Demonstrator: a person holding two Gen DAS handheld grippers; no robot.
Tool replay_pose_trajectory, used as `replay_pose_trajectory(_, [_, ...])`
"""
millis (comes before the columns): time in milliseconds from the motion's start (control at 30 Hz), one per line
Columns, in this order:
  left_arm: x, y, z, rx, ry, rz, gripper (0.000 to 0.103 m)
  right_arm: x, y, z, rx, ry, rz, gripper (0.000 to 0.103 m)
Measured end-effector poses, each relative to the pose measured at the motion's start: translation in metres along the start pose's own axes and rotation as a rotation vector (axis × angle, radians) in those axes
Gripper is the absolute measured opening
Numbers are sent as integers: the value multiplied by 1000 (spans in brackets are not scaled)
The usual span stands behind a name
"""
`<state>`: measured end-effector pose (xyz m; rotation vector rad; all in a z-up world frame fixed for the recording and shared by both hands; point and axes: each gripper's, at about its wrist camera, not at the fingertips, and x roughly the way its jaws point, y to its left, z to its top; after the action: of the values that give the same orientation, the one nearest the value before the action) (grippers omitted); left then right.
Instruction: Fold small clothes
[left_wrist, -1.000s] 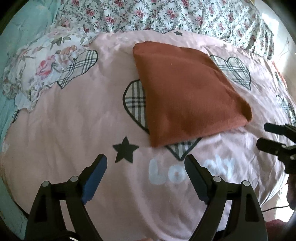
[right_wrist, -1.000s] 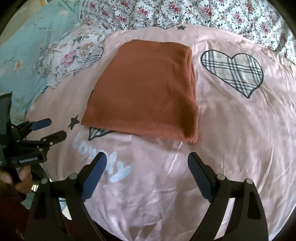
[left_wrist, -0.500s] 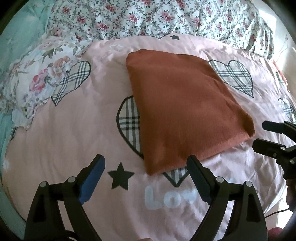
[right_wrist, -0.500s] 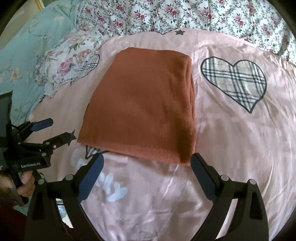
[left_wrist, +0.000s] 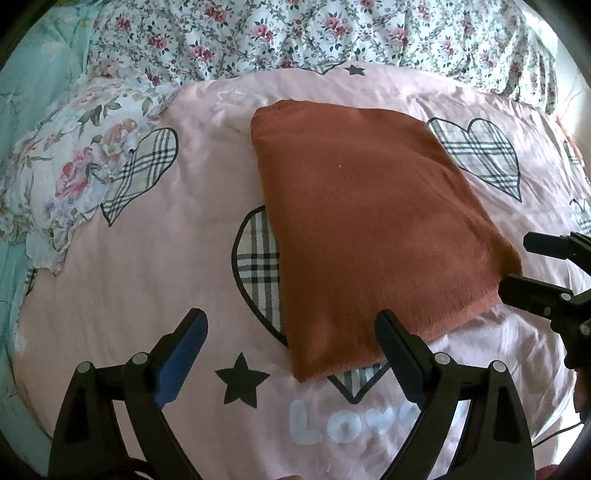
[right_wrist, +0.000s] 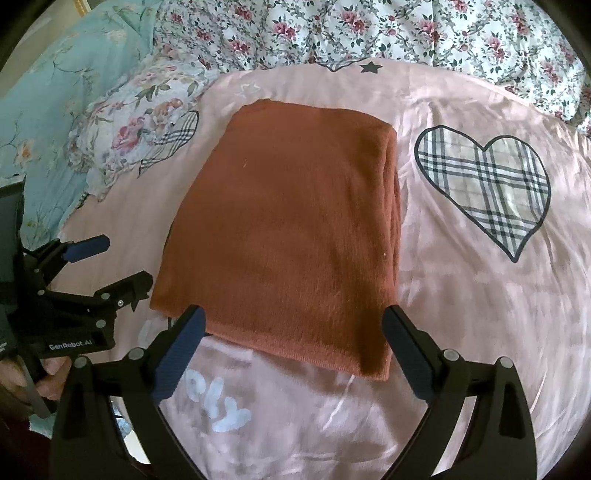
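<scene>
On the pink bedcover, near its middle, lies the folded rust-brown garment. Left gripper and right gripper, jaws just widened and empty, hover at its near edge.

The folded rust-brown knit garment covers part of a plaid heart printed on the pink satin quilt. The white lettering is partly hidden behind the black gripper fingers. The person's hand is cut off by the picture's left edge.
</scene>
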<state>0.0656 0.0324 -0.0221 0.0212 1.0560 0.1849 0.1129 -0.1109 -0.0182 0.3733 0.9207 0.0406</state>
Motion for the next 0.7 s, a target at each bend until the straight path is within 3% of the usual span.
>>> replay_pose_trajectory(700, [13,-12,33,-17,-11,-9,95,10,-18,26,28,3,36,97])
